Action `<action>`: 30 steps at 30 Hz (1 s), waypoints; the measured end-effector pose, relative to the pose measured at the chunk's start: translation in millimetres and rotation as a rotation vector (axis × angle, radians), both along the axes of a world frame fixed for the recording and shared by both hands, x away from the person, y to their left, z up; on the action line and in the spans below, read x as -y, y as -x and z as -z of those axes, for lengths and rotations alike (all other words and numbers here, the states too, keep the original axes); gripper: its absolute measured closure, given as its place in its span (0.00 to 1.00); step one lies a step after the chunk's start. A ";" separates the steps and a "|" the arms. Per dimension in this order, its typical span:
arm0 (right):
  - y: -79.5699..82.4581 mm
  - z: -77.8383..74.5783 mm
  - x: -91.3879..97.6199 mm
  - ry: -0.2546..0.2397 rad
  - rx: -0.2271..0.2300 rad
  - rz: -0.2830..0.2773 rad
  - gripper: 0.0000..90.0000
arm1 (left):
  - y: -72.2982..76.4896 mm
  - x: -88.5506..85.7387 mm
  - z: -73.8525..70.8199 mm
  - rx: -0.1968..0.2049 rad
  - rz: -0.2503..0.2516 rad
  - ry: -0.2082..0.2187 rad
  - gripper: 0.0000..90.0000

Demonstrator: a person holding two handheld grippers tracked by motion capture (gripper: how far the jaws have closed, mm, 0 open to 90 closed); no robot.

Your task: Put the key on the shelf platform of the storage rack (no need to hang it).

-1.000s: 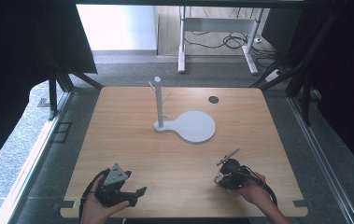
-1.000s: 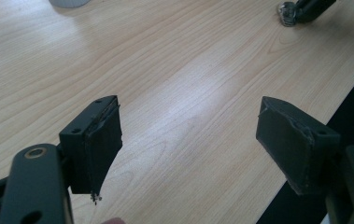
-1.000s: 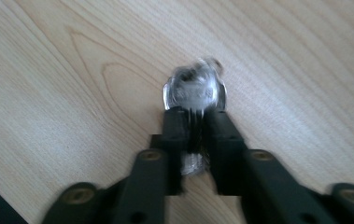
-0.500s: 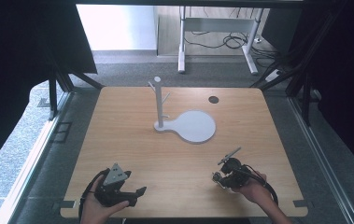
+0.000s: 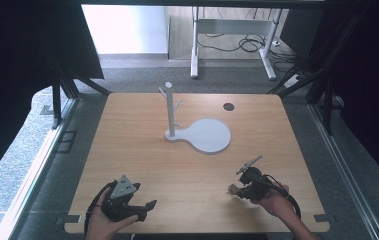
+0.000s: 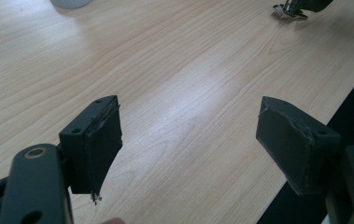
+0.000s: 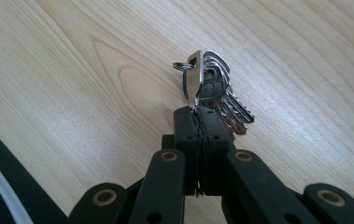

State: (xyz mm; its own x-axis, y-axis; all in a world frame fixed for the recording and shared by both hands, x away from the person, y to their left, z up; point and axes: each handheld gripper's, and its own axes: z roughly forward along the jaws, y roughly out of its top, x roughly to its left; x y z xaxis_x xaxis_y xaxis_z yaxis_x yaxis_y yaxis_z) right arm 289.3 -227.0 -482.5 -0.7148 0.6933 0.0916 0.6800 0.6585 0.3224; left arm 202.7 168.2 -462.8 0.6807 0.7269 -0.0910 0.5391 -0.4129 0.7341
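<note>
Two black grippers were held low over the near edge of a wooden table (image 5: 142, 150). At the right gripper (image 7: 198, 112), the jaws had just closed together, pinching one flat key of a bunch of keys (image 7: 212, 86) by its edge. The remaining keys fanned out just beyond and beside the jaw tips, over the tabletop. At the left gripper (image 6: 188, 135), the jaws stood spread wide with bare wood between them, well apart from the keys.

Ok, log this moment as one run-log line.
right gripper: just closed, shut on bunch of keys | left gripper: open, holding nothing | stand: upright mid-table, nothing hung | table
</note>
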 end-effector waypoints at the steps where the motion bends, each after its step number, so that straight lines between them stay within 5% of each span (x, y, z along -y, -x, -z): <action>1: 0.0 0.0 0.0 0.000 0.000 0.000 0.99 | 0.0 0.0 0.0 0.000 0.000 0.000 0.25; 30: -1.3 -42.1 7.9 -0.013 0.067 -0.007 0.99 | 0.8 0.8 -1.1 0.002 -0.001 0.004 0.25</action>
State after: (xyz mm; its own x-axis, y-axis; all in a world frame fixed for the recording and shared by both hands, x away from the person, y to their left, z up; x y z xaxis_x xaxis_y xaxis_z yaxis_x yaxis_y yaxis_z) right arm 290.6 -234.9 -440.4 -0.7248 0.6870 0.0523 0.6516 0.6588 0.3759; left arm 201.8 167.4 -461.7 0.6803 0.7271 -0.0922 0.5379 -0.4099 0.7366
